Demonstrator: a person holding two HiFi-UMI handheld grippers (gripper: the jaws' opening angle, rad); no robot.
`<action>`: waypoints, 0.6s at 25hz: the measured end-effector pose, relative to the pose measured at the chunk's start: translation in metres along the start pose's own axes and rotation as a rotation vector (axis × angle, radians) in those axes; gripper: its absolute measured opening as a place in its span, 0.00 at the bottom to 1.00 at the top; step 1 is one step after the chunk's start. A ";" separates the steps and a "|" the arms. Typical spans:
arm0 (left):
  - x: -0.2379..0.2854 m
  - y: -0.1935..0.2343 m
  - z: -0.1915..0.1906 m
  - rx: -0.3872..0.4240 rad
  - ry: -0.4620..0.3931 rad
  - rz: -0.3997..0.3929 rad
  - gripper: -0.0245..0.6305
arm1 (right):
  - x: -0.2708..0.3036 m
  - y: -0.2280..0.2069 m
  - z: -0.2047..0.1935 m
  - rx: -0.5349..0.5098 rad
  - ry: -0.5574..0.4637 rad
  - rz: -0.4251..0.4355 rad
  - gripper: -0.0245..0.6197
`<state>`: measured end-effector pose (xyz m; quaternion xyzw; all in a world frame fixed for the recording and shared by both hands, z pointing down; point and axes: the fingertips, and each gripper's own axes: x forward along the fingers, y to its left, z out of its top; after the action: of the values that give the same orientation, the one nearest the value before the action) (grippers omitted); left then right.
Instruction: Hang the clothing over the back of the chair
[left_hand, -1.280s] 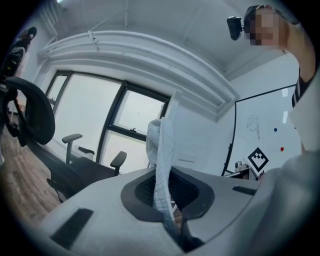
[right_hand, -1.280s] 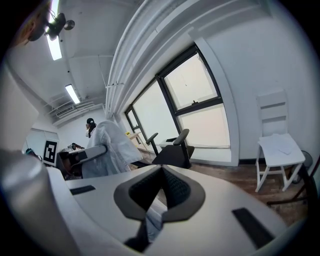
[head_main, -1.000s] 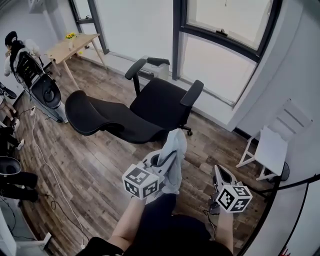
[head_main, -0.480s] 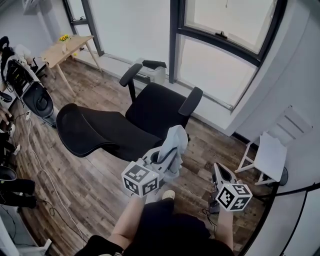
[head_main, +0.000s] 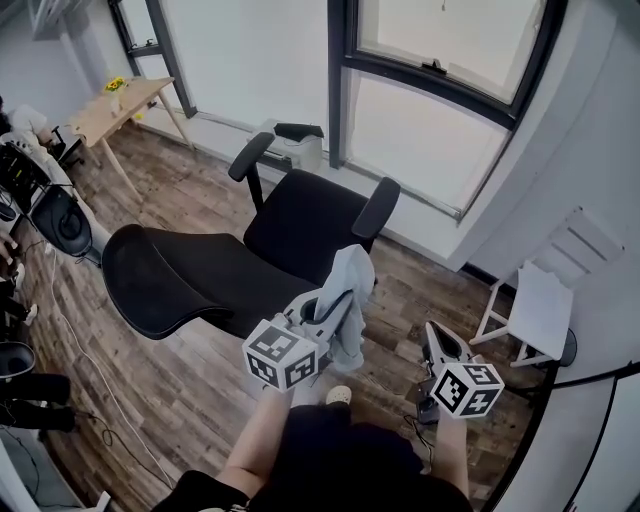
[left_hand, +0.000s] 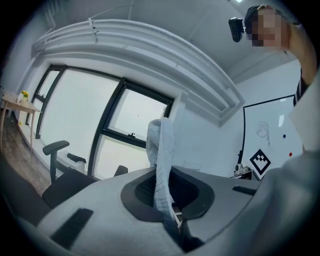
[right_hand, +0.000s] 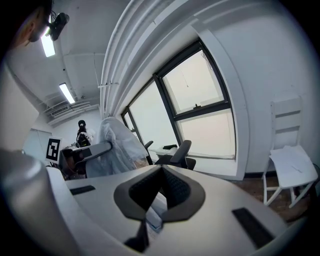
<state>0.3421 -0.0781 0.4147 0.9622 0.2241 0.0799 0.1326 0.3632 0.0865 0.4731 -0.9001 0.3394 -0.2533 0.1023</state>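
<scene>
A black office chair stands on the wood floor, its backrest (head_main: 160, 285) reclined far to the left and its seat (head_main: 310, 225) near the window. My left gripper (head_main: 330, 305) is shut on a pale grey-blue garment (head_main: 350, 300), held up just in front of the seat; the cloth hangs from the jaws. In the left gripper view the garment (left_hand: 161, 160) rises between the closed jaws of my left gripper (left_hand: 169, 207), with the chair's armrest (left_hand: 55, 146) beyond. My right gripper (head_main: 433, 338) sits to the right, shut and with nothing in it. The right gripper view shows my right gripper (right_hand: 160, 175), the garment (right_hand: 117, 145) and an armrest (right_hand: 182, 149).
A white folding chair (head_main: 535, 305) leans at the right wall. A wooden table (head_main: 125, 100) with yellow flowers stands at the back left. Black equipment (head_main: 55, 215) and floor cables lie at the left edge. A white box (head_main: 300, 152) sits behind the chair below the window.
Both grippers have moved toward the chair with the garment still in the left one. The chair now lies closer and further left in the head view.
</scene>
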 end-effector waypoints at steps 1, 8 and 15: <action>0.002 0.002 0.000 -0.001 0.001 -0.003 0.06 | 0.002 -0.001 0.002 -0.002 -0.002 -0.002 0.04; 0.010 0.013 0.003 0.000 -0.011 -0.026 0.06 | 0.012 -0.006 0.013 -0.006 -0.040 -0.042 0.04; 0.019 0.022 0.007 -0.031 -0.021 -0.016 0.06 | 0.019 -0.008 0.004 0.001 0.009 -0.026 0.04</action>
<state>0.3691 -0.0901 0.4157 0.9590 0.2292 0.0721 0.1503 0.3822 0.0796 0.4795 -0.9034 0.3278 -0.2586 0.0978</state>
